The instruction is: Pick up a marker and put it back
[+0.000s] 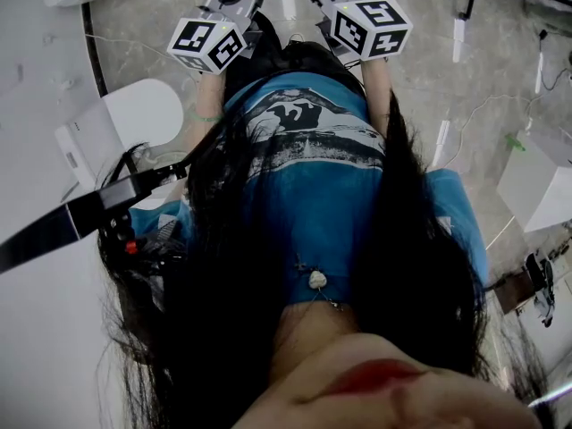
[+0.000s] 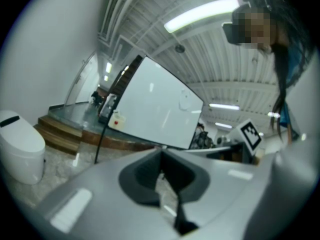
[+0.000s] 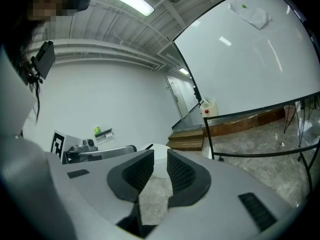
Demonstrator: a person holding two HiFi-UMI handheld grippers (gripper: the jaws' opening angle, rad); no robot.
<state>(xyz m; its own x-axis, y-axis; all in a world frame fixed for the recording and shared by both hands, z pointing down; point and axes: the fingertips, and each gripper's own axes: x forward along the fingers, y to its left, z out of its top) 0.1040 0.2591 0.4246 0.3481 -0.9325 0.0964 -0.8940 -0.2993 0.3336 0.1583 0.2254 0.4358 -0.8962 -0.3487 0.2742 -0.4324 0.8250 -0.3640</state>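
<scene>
1. Marker: no view shows one, between the jaws or anywhere else, so I cannot tell where it lies.
2. The left gripper (image 2: 161, 152) has its jaws met at the tips with nothing in them. The right gripper (image 3: 159, 153) has its jaws a little apart, and only floor and a white rounded thing (image 3: 160, 165) show through the gap.
3. Both are held out in front of the person's blue shirt (image 1: 313, 177), above the grey stone floor (image 1: 420, 70).
4. Well beyond them stands a whiteboard (image 3: 250, 59) on a black frame. A small white box (image 3: 207, 107) with a red spot sits at its lower corner; whether it holds markers is too small to tell.
5. Empty jaws fit either a marker waiting in its place or one already set back there.
6. Risk: the head view is filled with torso and hair, not the board, so a reach toward the board would go unwatched there. The left gripper's closed tips or the right's narrow gap could then nudge a marker off its ledge and send it rolling to the floor.
</scene>
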